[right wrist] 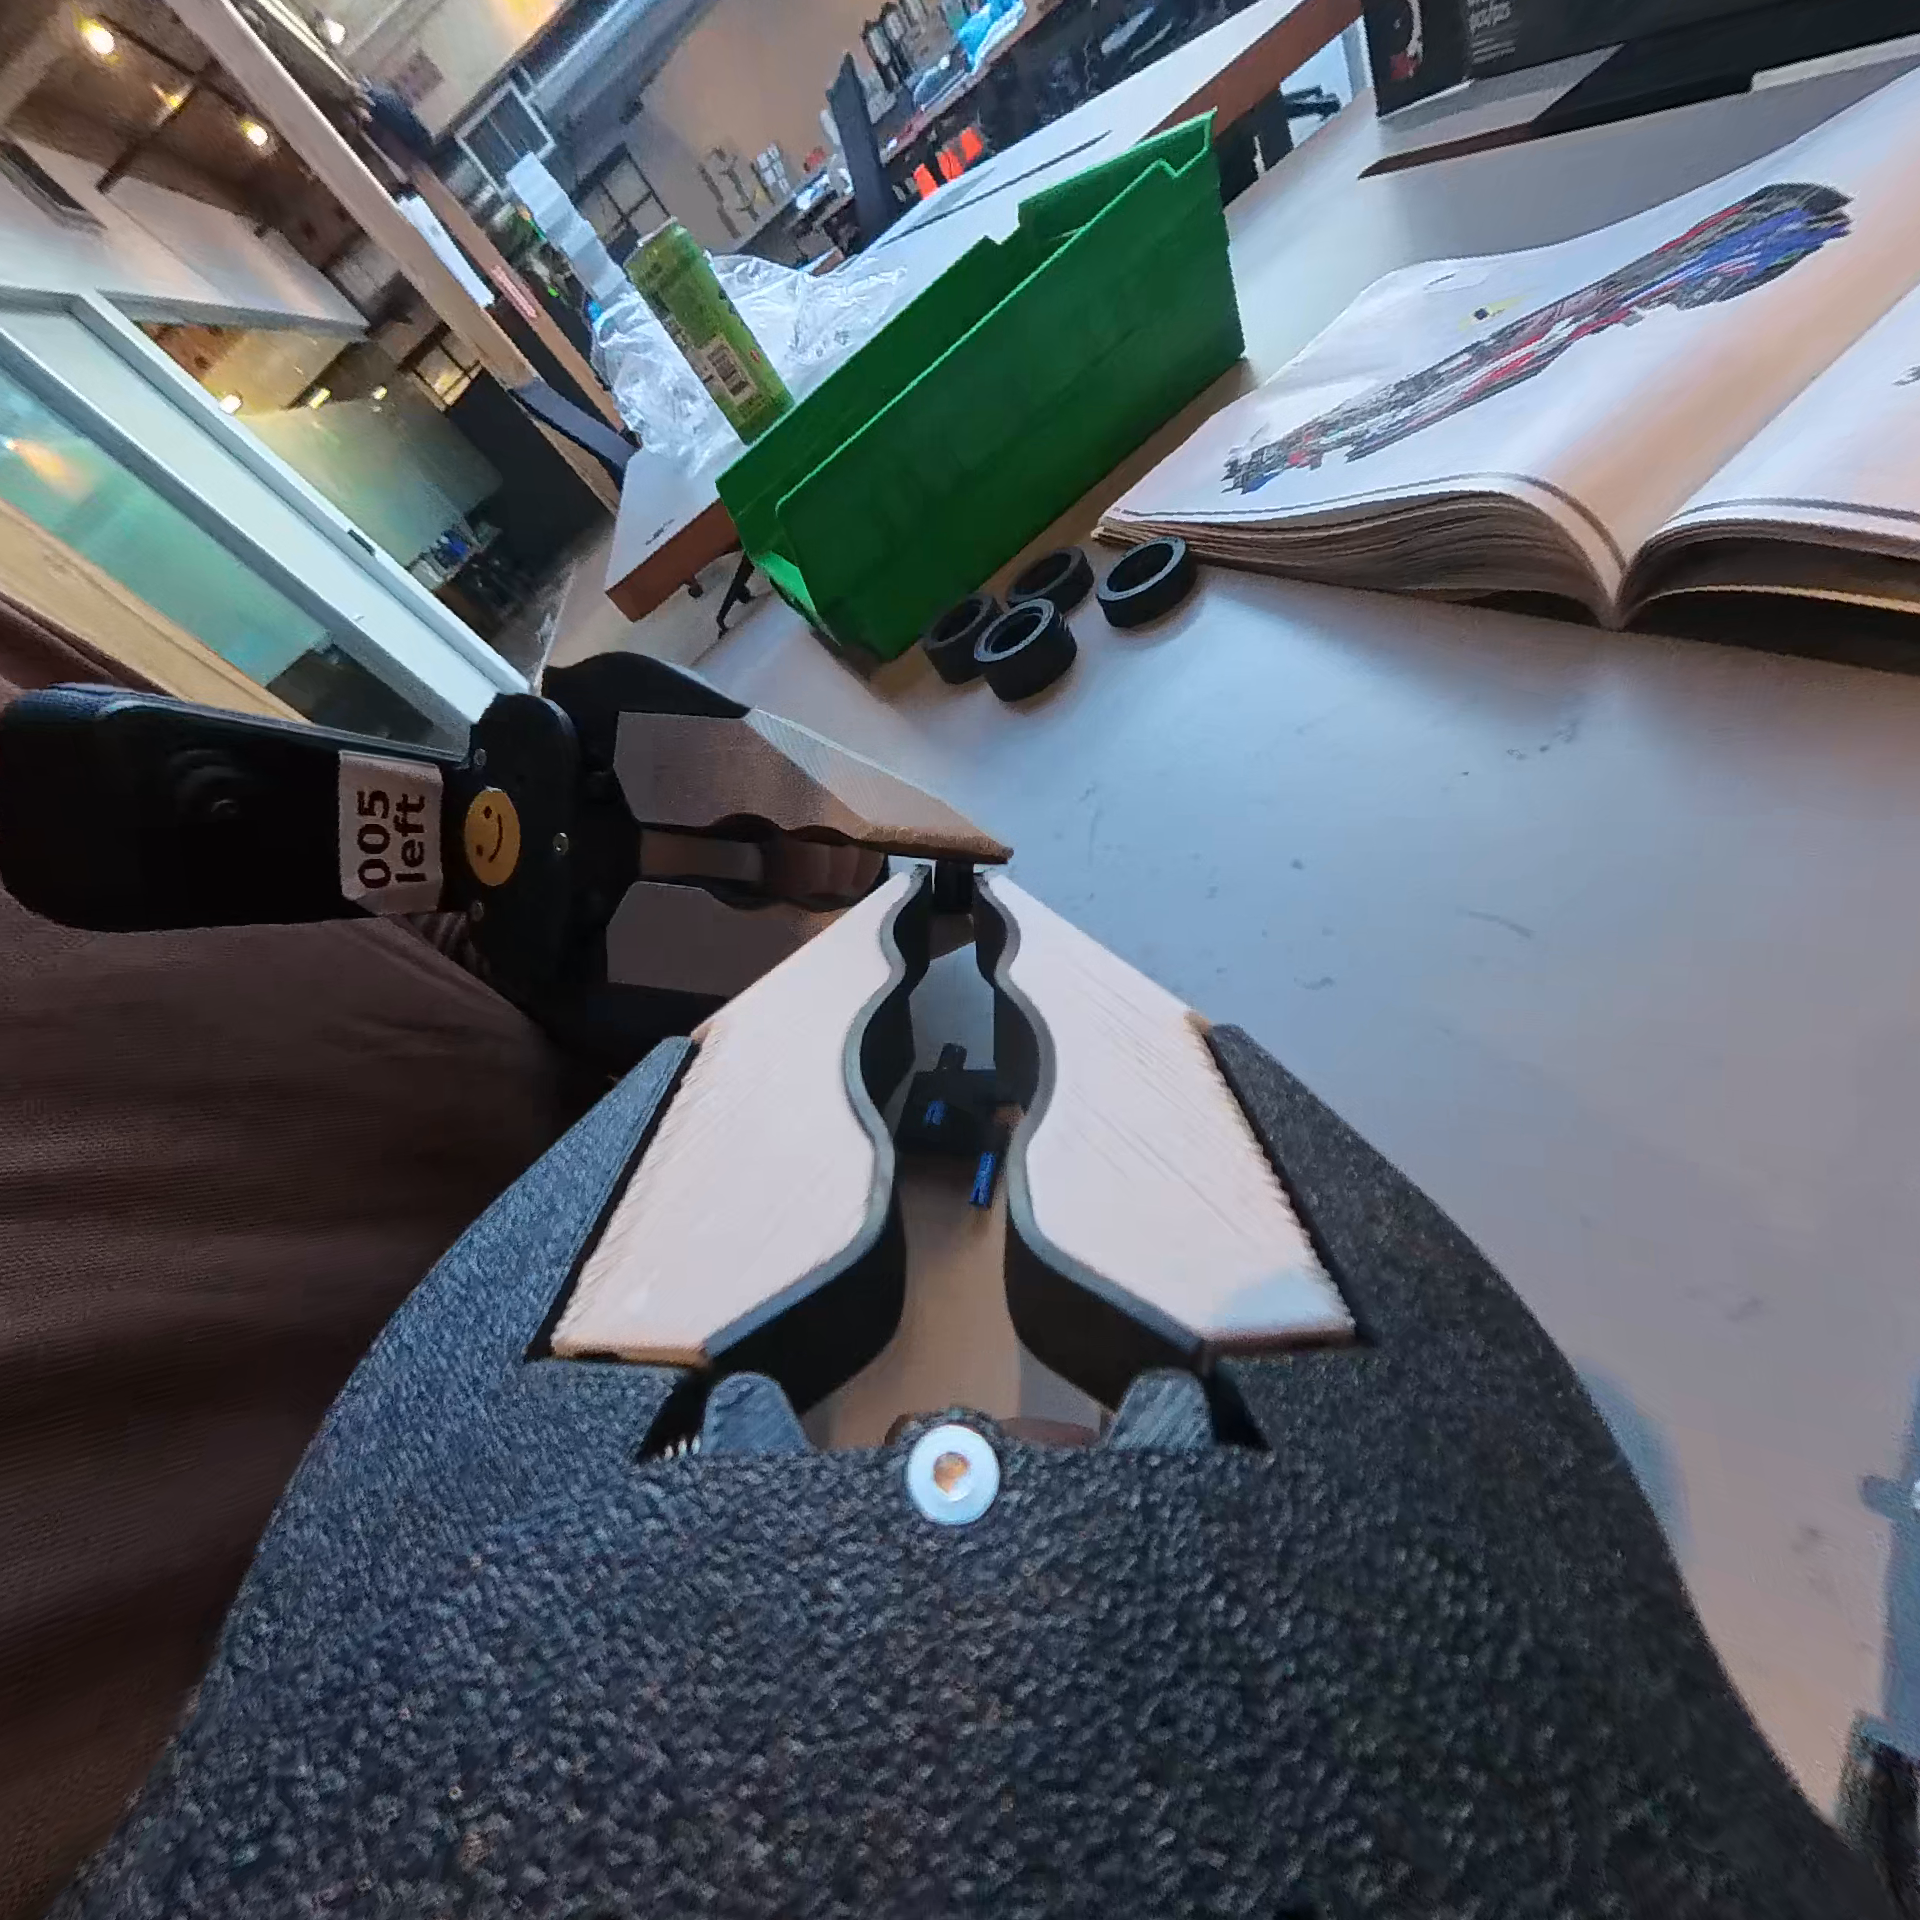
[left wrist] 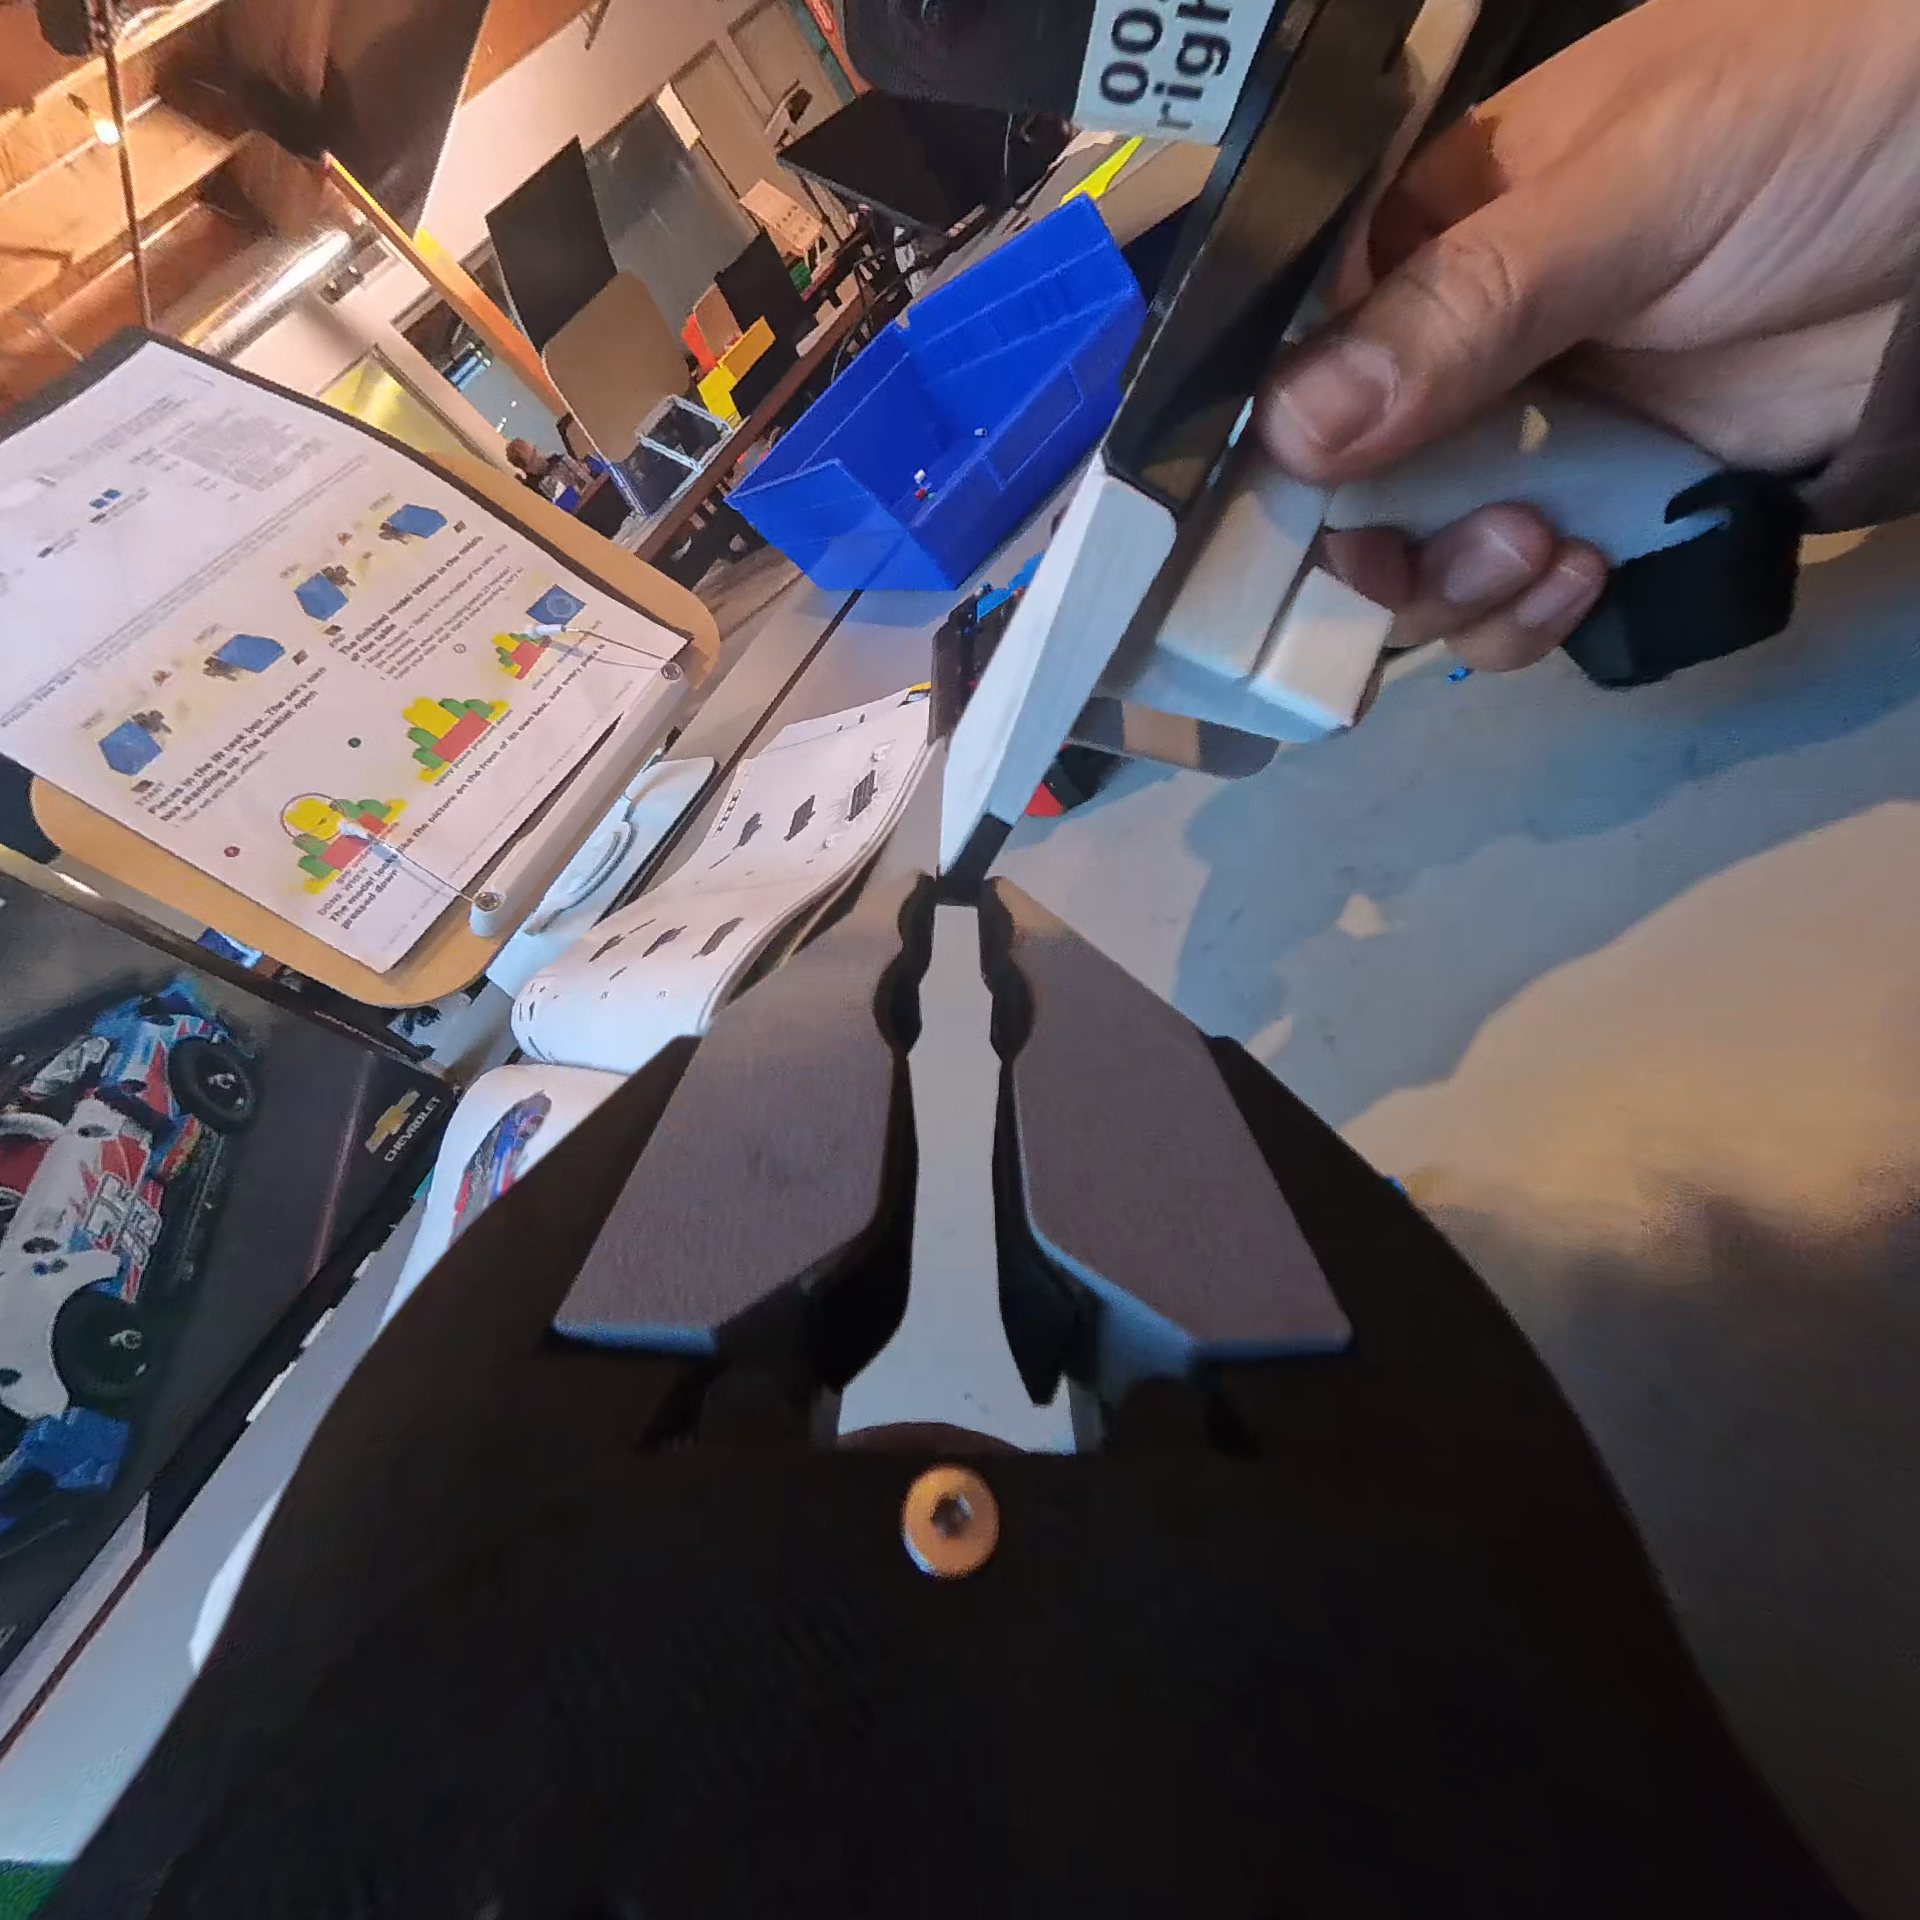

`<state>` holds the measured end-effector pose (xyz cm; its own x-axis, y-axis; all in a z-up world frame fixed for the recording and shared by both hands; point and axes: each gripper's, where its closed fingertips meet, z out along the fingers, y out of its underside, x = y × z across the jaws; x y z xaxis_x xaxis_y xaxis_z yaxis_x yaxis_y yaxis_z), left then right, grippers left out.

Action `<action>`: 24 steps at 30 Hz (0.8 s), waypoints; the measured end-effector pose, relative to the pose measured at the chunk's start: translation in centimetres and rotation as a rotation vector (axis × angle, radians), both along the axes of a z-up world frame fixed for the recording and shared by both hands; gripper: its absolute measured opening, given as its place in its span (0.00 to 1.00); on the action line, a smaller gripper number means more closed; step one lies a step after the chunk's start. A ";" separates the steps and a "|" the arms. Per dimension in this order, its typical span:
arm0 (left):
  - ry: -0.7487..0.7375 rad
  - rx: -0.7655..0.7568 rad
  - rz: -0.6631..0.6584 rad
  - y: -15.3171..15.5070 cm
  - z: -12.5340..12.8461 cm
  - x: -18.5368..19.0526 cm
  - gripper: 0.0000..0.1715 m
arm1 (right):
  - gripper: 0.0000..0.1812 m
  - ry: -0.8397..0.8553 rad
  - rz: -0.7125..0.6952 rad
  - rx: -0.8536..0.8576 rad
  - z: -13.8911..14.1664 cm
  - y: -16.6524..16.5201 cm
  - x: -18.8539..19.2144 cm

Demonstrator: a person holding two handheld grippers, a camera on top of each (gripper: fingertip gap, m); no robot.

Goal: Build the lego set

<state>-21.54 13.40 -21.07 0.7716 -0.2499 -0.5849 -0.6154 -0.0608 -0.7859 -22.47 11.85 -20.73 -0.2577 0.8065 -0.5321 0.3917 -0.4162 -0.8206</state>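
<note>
A small black lego piece (right wrist: 948, 885) sits at the right gripper's fingertips, touching the left gripper's tip. Below, between the fingers, lies a black assembly (right wrist: 951, 1112) with blue pins. Four black tyres (right wrist: 1023, 652) lie clustered on the table beside the green bin, near the open instruction book (right wrist: 1538, 436).

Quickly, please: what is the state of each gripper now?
Left gripper: cannot be told.
Right gripper: closed on a black piece.

A green can (right wrist: 704, 324) stands beside crumpled clear plastic (right wrist: 665, 364) behind the table.
</note>
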 end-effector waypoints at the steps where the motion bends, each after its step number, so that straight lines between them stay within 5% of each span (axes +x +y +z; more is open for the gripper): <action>1: -0.007 -0.003 0.000 -0.1 -0.2 0.0 0.03 | 0.04 -0.006 0.001 0.003 -0.2 -0.1 0.0; 6: -0.048 -0.067 -0.092 -1.0 -2.0 1.1 0.05 | 0.03 -0.061 -0.013 -0.007 -1.7 -0.8 0.9; 15: -0.002 -0.310 -0.669 -6.2 -2.4 4.7 0.13 | 0.04 -0.143 0.216 -0.228 -1.5 -4.3 4.5; 24: 0.033 -0.163 -0.636 -6.3 0.0 5.3 0.14 | 0.04 -0.084 0.238 -0.422 0.8 -6.2 5.4</action>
<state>-16.20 7.08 -21.03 0.4269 -0.7385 -0.5219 -0.5941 0.2061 -0.7775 -17.07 5.67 -19.96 -0.3508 0.4398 -0.8268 0.5736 -0.5969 -0.5609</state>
